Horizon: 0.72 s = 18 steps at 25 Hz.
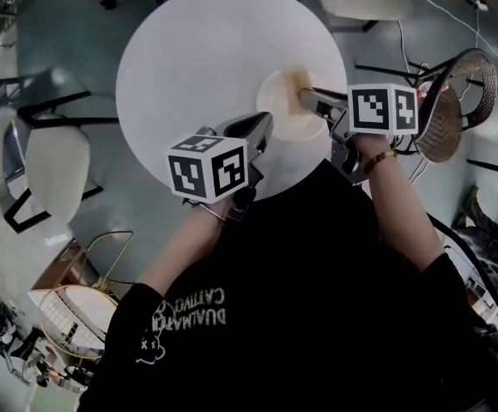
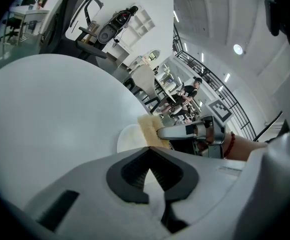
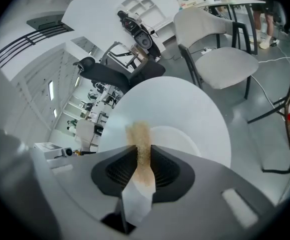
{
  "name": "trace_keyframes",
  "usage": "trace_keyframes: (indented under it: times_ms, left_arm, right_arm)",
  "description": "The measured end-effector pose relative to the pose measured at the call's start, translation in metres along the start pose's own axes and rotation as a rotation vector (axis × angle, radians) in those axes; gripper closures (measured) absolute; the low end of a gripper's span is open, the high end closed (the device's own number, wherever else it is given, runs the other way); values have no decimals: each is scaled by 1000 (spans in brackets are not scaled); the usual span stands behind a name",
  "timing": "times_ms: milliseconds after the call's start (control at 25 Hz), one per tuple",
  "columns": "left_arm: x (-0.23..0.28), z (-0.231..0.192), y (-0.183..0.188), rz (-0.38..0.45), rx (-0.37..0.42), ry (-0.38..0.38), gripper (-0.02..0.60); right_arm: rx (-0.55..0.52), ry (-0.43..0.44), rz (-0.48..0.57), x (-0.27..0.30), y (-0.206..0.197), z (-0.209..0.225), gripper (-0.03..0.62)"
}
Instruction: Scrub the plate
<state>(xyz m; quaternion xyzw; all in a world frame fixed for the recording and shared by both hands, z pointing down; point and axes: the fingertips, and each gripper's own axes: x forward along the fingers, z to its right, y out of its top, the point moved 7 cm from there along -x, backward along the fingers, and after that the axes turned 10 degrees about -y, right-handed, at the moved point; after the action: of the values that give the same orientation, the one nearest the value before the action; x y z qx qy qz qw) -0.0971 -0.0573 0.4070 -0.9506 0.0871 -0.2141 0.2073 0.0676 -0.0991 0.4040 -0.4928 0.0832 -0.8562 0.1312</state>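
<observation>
- Head view: plate (image 1: 285, 114) sits on the round white worktop (image 1: 197, 58), at the edge nearest the person, within easy reach of both arms.
- Right gripper (image 1: 311, 99): fingers clamped on a sponge (image 1: 301, 79). The right gripper view shows it pinched upright between the pads, with the tan end sticking out past the tips. Held that way, the free end does the rubbing and the fingers stay off the plate.
- Sponge lies over the plate's far part and looks to be touching it. I cannot tell how hard it presses.
- Left gripper (image 1: 264, 125): reaches in from the near-left, tips at the plate's rim. In the left gripper view the fingers are drawn together on a pale wedge, which I take to be that rim. It is likely a steadying grip, so the plate does not slide under the strokes.
- The two grippers come at the plate from opposite sides, close but apart, which leaves the middle open for the sponge.
- Judgement: scrubbing is under way. No dirt or suds are visible, so I cannot judge progress.
</observation>
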Motion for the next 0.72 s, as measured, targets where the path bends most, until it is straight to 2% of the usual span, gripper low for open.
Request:
trace_keyframes:
  times_ms: [200,440,720]
  left_arm:
    - [-18,9,-5,-51,180,87,581]
    - [-36,3,-15,-17,146,98,581]
    - [-31,8,-21,-29,135,73,581]
  right_arm:
    - [-37,25,-31,13,-4,-18,507]
    - [-37,20,-35,27,-10,-26,507]
    - [3,-8,-8,15,-21,-11,507]
